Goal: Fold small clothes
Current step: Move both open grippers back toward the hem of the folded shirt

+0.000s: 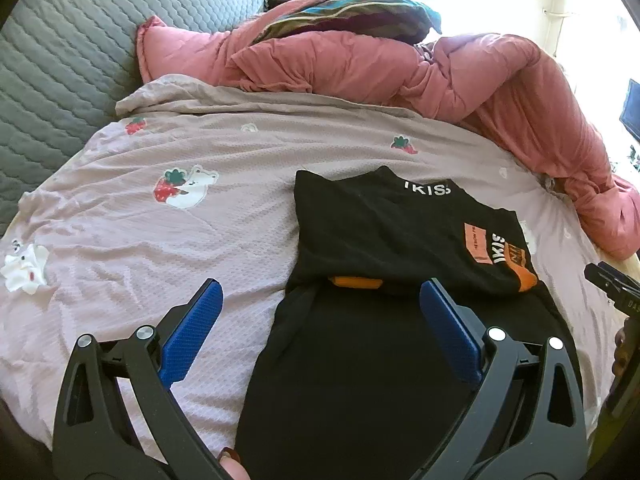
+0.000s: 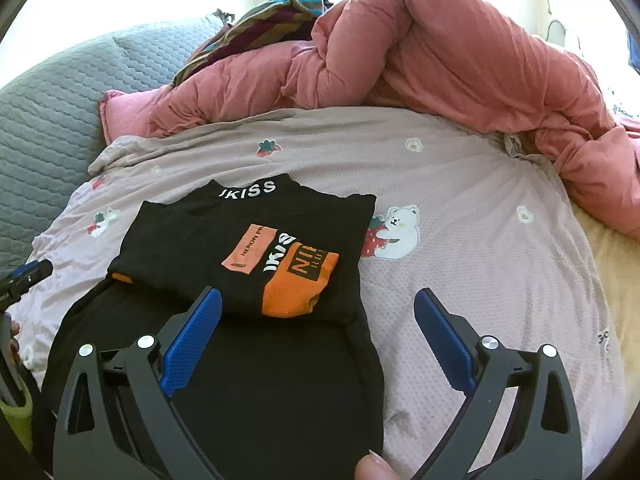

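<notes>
The shirt is black with white lettering, a salmon patch and an orange block. The sheet under it is pale lilac, printed with red strawberries and white bears. Behind lie a pink duvet, a grey quilted cover and a striped teal-and-maroon cloth. Blue pads sit on black grippers.

Your bed under a pale pink sheet printed with bears and strawberries, your partly folded black shirt lying flat on it, a bunched pink quilt along the far edge, grey quilted cover at its left
</notes>
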### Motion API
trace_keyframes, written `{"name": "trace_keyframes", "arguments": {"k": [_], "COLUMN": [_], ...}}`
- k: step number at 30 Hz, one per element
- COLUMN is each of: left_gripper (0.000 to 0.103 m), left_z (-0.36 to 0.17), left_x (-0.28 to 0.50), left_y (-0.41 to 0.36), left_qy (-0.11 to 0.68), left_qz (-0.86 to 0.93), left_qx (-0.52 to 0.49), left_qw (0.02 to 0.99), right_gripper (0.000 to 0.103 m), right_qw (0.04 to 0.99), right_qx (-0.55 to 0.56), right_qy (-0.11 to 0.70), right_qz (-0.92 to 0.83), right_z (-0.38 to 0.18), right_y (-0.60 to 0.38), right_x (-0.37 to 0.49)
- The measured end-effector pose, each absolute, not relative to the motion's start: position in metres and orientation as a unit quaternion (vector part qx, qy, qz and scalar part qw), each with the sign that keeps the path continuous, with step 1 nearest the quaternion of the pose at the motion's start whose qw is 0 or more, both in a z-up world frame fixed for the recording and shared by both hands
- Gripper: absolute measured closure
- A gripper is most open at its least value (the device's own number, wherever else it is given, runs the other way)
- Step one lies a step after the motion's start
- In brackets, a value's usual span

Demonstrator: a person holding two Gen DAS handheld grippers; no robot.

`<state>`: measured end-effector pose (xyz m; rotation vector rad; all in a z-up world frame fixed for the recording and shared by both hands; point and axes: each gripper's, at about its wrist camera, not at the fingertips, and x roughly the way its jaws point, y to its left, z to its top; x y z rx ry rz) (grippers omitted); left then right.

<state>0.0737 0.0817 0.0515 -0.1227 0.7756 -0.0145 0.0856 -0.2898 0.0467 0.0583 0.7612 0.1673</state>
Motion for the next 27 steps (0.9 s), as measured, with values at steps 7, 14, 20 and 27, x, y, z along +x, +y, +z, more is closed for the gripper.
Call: {"name": "trace_keyframes", "arguments": {"k": [7, 14, 20, 27], "left_gripper": [0.010, 0.010, 0.010, 0.010], "left_z": [0.059, 0.059, 0.054, 0.040], "left_x": [0.055, 0.035, 0.021, 0.004], "left_y": [0.093, 0.108, 0.118, 0.121], "left_qy": [0.376, 0.377, 0.387, 0.408], "left_qz": [-0.005, 0.000, -0.001, -0.011], "left_qx": [-0.055, -0.060, -0.061, -0.053], "left_qw": [0.925, 0.924, 0.920, 0.912], "right_gripper": [0.007, 0.007, 0.007, 0.007], "right_qw": [0.923, 0.921, 0.919, 0.913], "right_qx": [0.018, 0.007, 0.003, -0.007], "right_qy": [0.373, 0.376, 0.382, 0.392], "right_qz": [0.091, 0.097, 0.099, 0.108], "right_z": [0.051, 0.053, 0.051, 0.045], "right_y": [-0.286, -0.283, -0.283, -0.281], "right_x": [0.071, 0.056, 0.045, 0.032]}}
